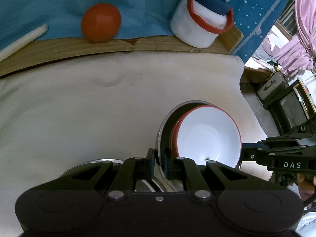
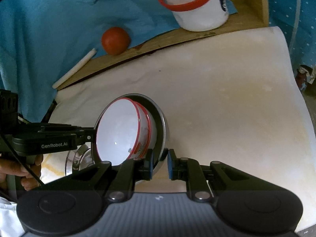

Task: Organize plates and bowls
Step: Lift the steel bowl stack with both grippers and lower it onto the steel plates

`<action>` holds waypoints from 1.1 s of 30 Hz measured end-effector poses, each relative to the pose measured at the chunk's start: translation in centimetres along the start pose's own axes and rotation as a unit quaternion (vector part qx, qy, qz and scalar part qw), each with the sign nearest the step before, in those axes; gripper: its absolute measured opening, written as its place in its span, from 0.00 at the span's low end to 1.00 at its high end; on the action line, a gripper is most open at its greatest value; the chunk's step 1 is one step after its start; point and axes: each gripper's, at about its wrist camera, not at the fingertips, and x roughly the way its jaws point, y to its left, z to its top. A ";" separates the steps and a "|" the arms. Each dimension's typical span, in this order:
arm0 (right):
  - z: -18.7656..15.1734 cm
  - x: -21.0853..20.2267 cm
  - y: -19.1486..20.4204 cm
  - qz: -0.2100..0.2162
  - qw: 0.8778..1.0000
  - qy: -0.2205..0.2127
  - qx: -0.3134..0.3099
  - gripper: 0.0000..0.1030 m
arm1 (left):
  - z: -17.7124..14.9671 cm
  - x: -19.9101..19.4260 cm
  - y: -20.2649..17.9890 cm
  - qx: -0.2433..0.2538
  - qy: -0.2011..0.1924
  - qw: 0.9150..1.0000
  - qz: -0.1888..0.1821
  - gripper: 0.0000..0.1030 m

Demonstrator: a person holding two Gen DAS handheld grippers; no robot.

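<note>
Both grippers are matte black with silver screws and blue pads; right gripper (image 1: 246, 154) says "DAS", left gripper (image 2: 92, 136) "GenRobot.AI", with a black cable (image 2: 23, 164) at 9 o'clock.

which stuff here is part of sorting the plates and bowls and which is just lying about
Part of the job:
- metal pan
- white bowls with red rims
- left tool
- right tool

Lying about:
- tomato
- white jar
- white stick

"What words can be read here?"

"White letters 'DAS' stand on the side of the right gripper (image 1: 244, 154), seen from the left wrist. 'GenRobot.AI' stands on the side of the left gripper (image 2: 92, 136), seen from the right wrist."

"Anything else?"

"Small red print on one white bowl (image 2: 142, 144) and a blue mark on the white jar (image 2: 201, 11), both too blurry to read."
</note>
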 end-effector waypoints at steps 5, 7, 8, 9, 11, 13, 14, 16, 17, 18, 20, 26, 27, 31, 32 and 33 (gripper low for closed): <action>0.4 0.6 0.8 0.006 1.000 0.006 -0.014 0.15 | -0.3 -0.7 0.8 -0.014 -0.006 1.000 0.006 0.08; 0.6 0.9 1.2 0.009 1.000 0.010 -0.021 0.15 | -0.6 -1.1 1.3 -0.023 -0.009 1.000 0.010 0.08; 0.6 1.0 1.4 0.010 1.000 0.011 -0.025 0.15 | -0.7 -1.2 1.5 -0.027 -0.011 1.000 0.012 0.08; 0.7 1.2 1.7 0.012 0.999 0.013 -0.029 0.15 | -0.9 -1.5 1.7 -0.032 -0.012 0.999 0.014 0.08; 0.8 1.5 2.1 0.016 0.999 0.018 -0.037 0.15 | -1.2 -1.9 2.2 -0.040 -0.015 0.999 0.018 0.08; 0.9 1.9 2.6 0.020 0.999 0.022 -0.045 0.15 | -1.5 -2.4 2.7 -0.049 -0.018 0.998 0.022 0.08; 0.9 2.0 2.9 0.022 0.998 0.024 -0.049 0.15 | -1.6 -2.6 2.9 -0.053 -0.019 0.998 0.024 0.08; 1.1 2.4 3.4 0.027 0.998 0.030 -0.057 0.15 | -2.0 -2.9 3.4 -0.061 -0.022 0.997 0.028 0.08; 1.2 2.6 3.7 0.030 0.997 0.032 -0.061 0.15 | -2.1 -3.1 3.6 -0.066 -0.023 0.997 0.030 0.08; 1.2 2.7 4.0 0.032 0.997 0.035 -0.064 0.15 | -2.3 -3.4 3.8 -0.070 -0.024 0.997 0.033 0.08; 1.3 3.1 4.6 0.037 0.996 0.040 -0.073 0.15 | -2.7 -3.7 4.1 -0.078 -0.026 0.996 0.038 0.08; 1.7 4.2 6.3 0.050 0.992 0.058 -0.098 0.15 | -3.9 -4.9 5.4 -0.105 -0.031 0.993 0.054 0.08; 1.8 4.5 6.5 0.052 0.992 0.061 -0.102 0.15 | -4.1 -5.0 5.6 -0.109 -0.032 0.992 0.056 0.08; 2.0 5.2 7.5 0.060 0.989 0.073 -0.117 0.15 | -4.9 -5.3 6.6 -0.126 -0.035 0.989 0.065 0.08; 2.0 5.4 7.8 0.062 0.988 0.076 -0.121 0.15 | -5.2 -5.4 6.9 -0.130 -0.035 0.989 0.066 0.08; 2.1 5.6 8.0 0.063 0.987 0.079 -0.124 0.15 | -5.4 -5.5 7.1 -0.134 -0.036 0.988 0.069 0.08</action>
